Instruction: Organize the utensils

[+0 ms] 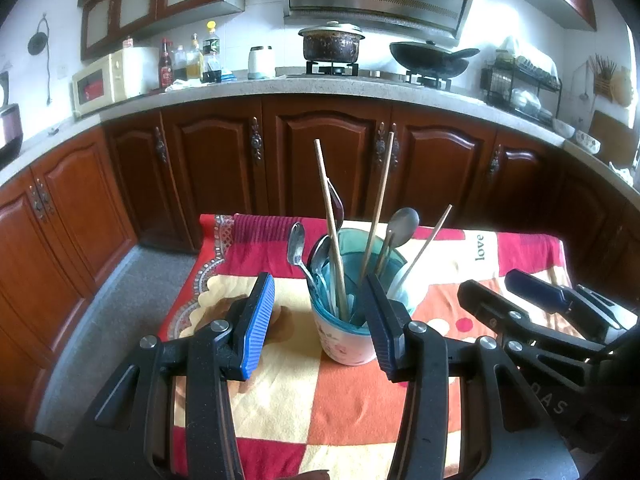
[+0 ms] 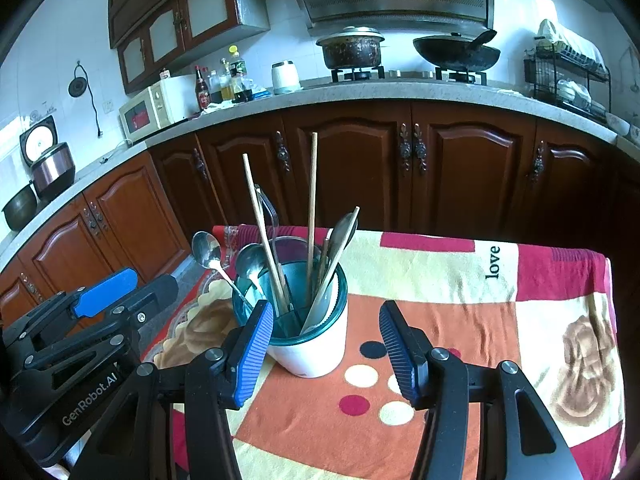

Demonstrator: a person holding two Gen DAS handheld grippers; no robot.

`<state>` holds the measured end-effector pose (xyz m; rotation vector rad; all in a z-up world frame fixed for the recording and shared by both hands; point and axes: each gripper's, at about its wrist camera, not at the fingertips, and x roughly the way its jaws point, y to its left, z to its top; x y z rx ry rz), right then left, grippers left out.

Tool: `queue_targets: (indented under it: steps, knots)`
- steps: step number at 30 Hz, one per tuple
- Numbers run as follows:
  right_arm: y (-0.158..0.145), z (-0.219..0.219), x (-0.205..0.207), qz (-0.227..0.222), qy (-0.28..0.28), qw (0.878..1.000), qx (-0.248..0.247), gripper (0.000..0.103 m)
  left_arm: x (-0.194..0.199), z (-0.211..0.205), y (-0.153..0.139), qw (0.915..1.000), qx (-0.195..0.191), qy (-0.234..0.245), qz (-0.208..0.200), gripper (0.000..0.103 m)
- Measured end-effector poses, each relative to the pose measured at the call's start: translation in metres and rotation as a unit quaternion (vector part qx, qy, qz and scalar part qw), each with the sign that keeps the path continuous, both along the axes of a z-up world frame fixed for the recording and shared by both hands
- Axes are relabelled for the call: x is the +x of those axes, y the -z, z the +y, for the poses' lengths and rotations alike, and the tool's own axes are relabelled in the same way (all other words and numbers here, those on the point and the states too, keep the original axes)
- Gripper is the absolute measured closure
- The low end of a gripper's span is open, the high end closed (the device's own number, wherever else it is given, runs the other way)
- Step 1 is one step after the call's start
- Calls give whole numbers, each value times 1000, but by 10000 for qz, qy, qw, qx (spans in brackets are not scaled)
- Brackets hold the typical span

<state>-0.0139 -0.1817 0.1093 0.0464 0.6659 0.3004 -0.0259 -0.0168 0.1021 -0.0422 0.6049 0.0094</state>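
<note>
A white utensil cup with a teal insert [image 1: 347, 340] [image 2: 316, 348] stands on the patterned cloth. It holds wooden chopsticks [image 1: 331, 224] [image 2: 312, 208] and several metal spoons [image 1: 297, 246] [image 2: 206, 249]. My left gripper [image 1: 320, 320] is open and empty, its jaws either side of the cup just in front of it. My right gripper [image 2: 326, 340] is open and empty, with the cup near its left finger. Each gripper shows in the other's view: the right one [image 1: 532, 300] beside the cup, the left one [image 2: 132, 292] to the cup's left.
The table is covered with a red, orange and cream cloth [image 1: 320, 400] [image 2: 480, 320]. Beyond it are dark wood cabinets [image 1: 328, 152], a counter with a microwave [image 1: 112, 78], bottles, a pot [image 1: 331, 42] and a wok [image 1: 432, 58]. Grey floor lies left.
</note>
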Motion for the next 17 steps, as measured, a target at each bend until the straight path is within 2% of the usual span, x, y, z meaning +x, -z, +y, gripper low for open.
queue_targets:
  steps: [17]
  knots:
    - [15,-3,10,169,18,9999,9,49,10,2,9,9999,-65,86,44,58]
